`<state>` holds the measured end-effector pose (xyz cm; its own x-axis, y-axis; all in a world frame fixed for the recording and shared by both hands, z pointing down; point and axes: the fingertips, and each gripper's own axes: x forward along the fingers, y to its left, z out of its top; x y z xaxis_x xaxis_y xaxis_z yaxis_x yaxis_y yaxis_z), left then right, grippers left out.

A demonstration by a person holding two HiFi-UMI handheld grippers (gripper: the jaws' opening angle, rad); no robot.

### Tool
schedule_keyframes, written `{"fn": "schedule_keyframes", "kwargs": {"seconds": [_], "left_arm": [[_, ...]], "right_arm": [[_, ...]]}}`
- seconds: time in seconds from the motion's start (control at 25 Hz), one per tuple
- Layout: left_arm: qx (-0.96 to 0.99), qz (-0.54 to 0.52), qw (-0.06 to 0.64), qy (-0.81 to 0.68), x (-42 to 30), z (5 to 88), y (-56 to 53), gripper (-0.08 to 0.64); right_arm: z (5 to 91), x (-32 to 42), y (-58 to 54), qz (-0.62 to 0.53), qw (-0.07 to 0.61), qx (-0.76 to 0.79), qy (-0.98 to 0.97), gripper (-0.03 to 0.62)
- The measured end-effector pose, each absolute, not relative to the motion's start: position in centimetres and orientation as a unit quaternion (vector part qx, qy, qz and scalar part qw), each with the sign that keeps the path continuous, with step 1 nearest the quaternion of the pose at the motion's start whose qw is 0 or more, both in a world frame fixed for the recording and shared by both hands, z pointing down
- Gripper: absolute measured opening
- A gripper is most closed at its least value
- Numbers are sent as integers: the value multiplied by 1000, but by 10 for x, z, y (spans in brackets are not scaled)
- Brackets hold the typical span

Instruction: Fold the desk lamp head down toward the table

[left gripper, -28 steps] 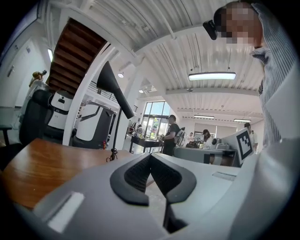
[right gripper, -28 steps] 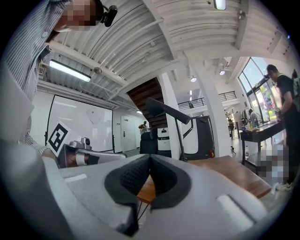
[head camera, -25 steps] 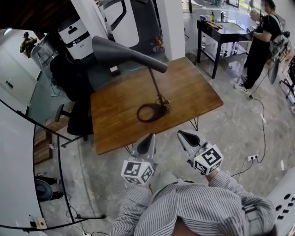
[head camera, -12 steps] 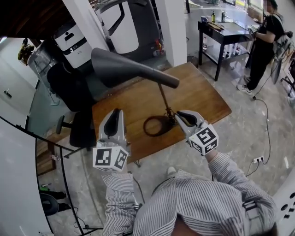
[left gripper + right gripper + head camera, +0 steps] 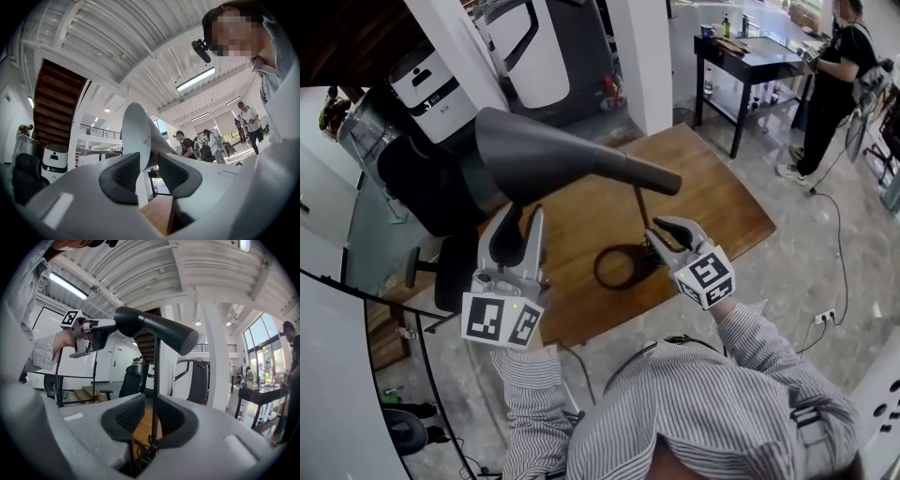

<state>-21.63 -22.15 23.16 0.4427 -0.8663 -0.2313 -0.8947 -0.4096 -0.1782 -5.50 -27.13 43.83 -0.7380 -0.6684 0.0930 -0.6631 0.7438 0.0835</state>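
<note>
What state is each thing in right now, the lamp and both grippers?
Lamp head: raised, not folded down.
Stem: upright.
Base: flat on the table.
Left gripper: open, its fingers have just been opening; the head's rim stands between them.
Right gripper: open, stem between its fingers.

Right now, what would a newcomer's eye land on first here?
The big dark cone-shaped lamp head, raised over the wooden table on a thin stem. The left gripper is up at the cone's wide end; its jaws have just been opening and stand apart with the rim in the gap, not pinched. The right gripper sits low over the table, open jaws straddling the stem.
</note>
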Motion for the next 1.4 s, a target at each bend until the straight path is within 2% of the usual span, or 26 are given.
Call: {"fn": "schedule_keyframes", "kwargs": {"seconds": [0.4, 0.48, 0.76, 1.16, 1.4], "left_arm": [[-846, 60, 169, 502, -204, 208, -220, 100], [-848, 57, 169, 499, -204, 207, -220, 78], [-849, 76, 158, 498, -209, 214, -216, 74], [-847, 176, 49, 499, -226, 284, -217, 64], [-845, 249, -68, 469, -212, 352, -221, 55]], "right_arm": [[451, -63, -290, -25, 77, 350, -933, 74], [451, -63, -291, -24, 77, 351, -933, 58], [451, -64, -289, -24, 76, 344, -935, 44], [449, -62, -291, -15, 64, 335, -940, 44], [450, -62, -290, -14, 63, 330, -942, 44]]}}
